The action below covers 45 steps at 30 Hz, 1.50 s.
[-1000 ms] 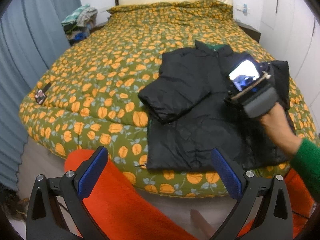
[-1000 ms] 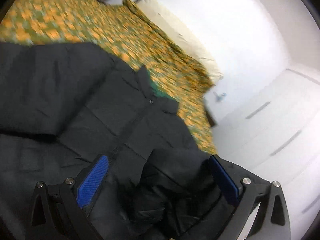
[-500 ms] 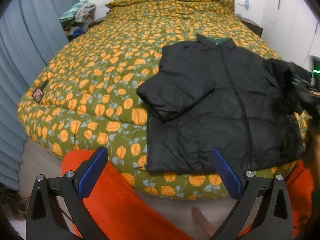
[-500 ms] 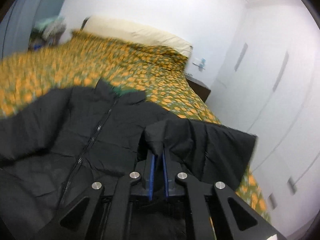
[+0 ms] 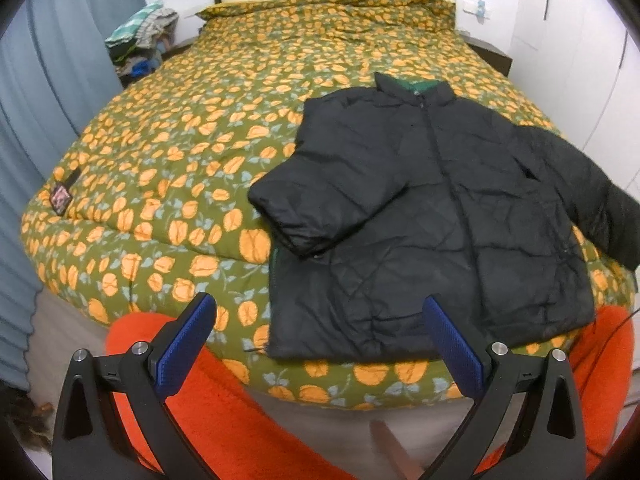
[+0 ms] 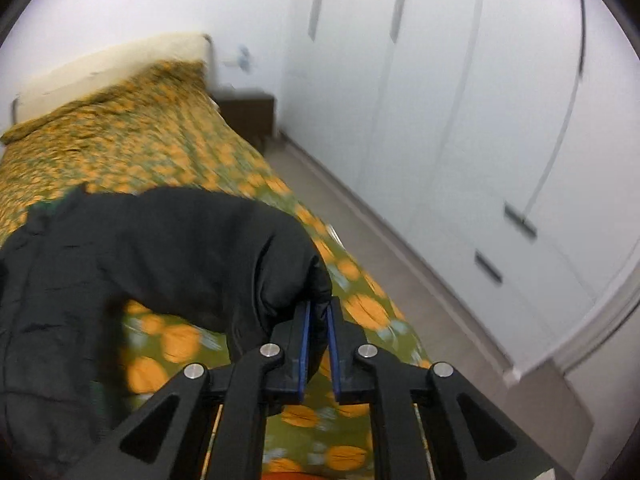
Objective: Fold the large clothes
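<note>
— Right gripper [image 6: 318,336] first: we have its blue pads clamped on the cuff of the black quilted puffer jacket's sleeve [image 6: 248,256], and we are carrying it out past the bed's edge. A second ago those jaws stood wide over a bunched sleeve; now the sleeve stretches straight from the shoulder.

— And our left gripper [image 5: 320,344]?

— Jaws wide apart, nothing between them, hovering over the orange fleece [image 5: 224,412] at the foot of the bed and hardly moved. Just beyond it the jacket [image 5: 432,216] lies zipped and face up on the near right part of the green quilt with orange flowers [image 5: 168,152], its other sleeve folded across the chest.

— So what does the change mean?

— We judge the right sleeve is being spread flat, so it can be folded in like its partner; the body fold has not begun.

— Anything we can't make out?

— The right gripper itself is outside the left view, where the stretched sleeve runs off the frame. The right view is blurred, and the cuff hides how much fabric the pads hold. Farther back, the pile of clothes [image 5: 140,40] beside the headboard is too small to sort.
</note>
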{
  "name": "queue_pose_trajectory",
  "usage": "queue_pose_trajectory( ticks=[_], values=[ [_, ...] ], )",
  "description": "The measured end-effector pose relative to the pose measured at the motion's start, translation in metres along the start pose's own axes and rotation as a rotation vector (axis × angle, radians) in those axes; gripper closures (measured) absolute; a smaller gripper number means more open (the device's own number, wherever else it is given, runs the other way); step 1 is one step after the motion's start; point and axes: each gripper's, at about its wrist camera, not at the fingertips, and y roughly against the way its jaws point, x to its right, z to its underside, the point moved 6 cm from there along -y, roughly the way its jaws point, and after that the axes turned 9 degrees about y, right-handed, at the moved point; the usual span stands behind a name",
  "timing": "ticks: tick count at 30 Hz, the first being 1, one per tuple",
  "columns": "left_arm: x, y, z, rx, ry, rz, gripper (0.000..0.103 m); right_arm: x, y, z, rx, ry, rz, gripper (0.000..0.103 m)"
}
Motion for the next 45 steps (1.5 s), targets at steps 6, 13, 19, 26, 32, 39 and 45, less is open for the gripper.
queue_pose_trajectory(
  ticks=[6, 13, 19, 26, 32, 39, 45],
  values=[
    [0.002, 0.006, -0.002, 0.016, 0.001, 0.009, 0.0, 0.06, -0.046, 0.027, -0.073, -0.289, -0.135, 0.06],
    [0.012, 0.008, -0.001, 0.006, -0.012, 0.025, 0.0, 0.083, -0.06, 0.042, -0.009, -0.519, -0.131, 0.059],
    [0.014, 0.013, -0.001, 0.02, -0.001, 0.066, 0.0, 0.078, -0.052, 0.023, 0.066, -0.441, -0.142, 0.058],
    [0.02, 0.022, -0.002, 0.041, -0.004, 0.105, 0.0, 0.045, -0.137, 0.03, -0.115, -0.423, -0.343, 0.059],
    [0.002, 0.019, -0.003, 0.052, 0.01, 0.078, 0.0, 0.047, -0.178, 0.058, -0.258, -0.394, -0.243, 0.06],
    [-0.049, -0.028, -0.028, 0.005, 0.08, 0.136, 0.0, 0.027, -0.104, 0.033, -0.137, -0.285, -0.211, 0.056],
    [-0.055, -0.111, -0.047, -0.117, 0.156, 0.3, 0.0, -0.034, -0.009, 0.017, 0.014, -0.154, -0.354, 0.05]
  ],
)
